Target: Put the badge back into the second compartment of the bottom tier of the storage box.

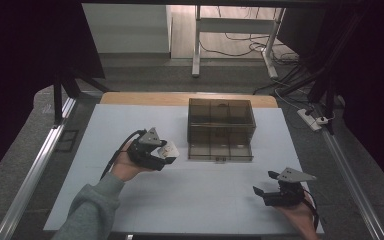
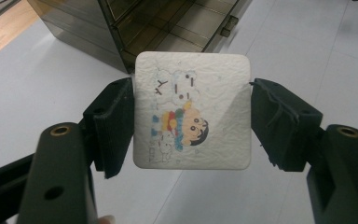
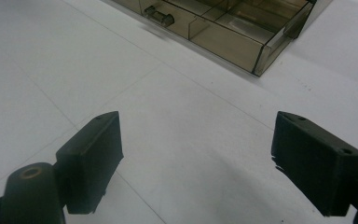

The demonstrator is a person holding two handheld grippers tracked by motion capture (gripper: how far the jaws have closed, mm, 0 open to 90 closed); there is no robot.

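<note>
White tabletop [image 1: 190,195]: left gripper [image 1: 167,152] clamps picture card [image 2: 192,110]; smoked drawer box [image 1: 221,129] just right, nearer than empty, spread right gripper [image 1: 261,192].

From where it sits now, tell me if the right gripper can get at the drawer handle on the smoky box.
Probably yes. The right gripper is open and empty, and bare white table lies between it and the handle on the box. The left gripper, shut on a picture card, stays off to the side.

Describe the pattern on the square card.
White card with a colourful cartoon child and bears; clearest in the left gripper view.
</note>
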